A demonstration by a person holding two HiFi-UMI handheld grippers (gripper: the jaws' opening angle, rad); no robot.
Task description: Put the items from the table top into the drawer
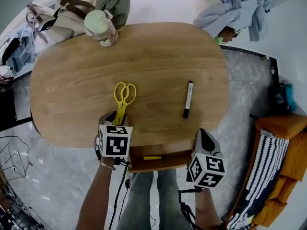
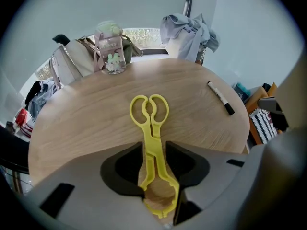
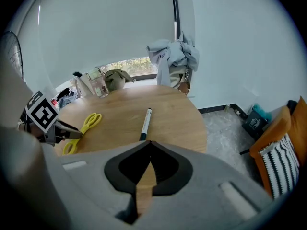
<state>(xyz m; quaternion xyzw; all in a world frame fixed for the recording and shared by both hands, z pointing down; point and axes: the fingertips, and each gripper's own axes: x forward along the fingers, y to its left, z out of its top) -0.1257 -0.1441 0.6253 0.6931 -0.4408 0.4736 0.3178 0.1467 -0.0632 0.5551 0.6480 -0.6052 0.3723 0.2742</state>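
Left gripper (image 2: 159, 189) is pointing steeply down with its jaws spread, straddling the working end of the yellow scissor tongs (image 2: 151, 135). They lie flat on the desk (image 1: 72, 80), loop handles pointing away. The pads look just beside the plastic, not squeezing it yet, so I'd call this lined up for a pinch and not an actual grab. Coming in over the narrow end makes sense, since it's nearest the person and the drawer.

Right gripper (image 3: 149, 142) is clenched tip to tip with nothing in it, hanging off the desk's near edge next to the open drawer (image 1: 139, 164). Probably just parked out of the way. The drawer sits right under the near edge and already has a thin yellow pen-like thing (image 1: 154, 157) in it. A black-capped marker (image 1: 188, 99) is out on the desk too, well apart from the tongs.

Desk is an oval wood-grain top, with a clear bottle with a pale green lid (image 1: 101, 28) at the far side. Around it: grey marble-look floor (image 1: 240, 104), bags (image 1: 62, 13) and a heap of clothes (image 1: 235, 4) beyond, and an orange sofa (image 1: 288, 147) off to the right.
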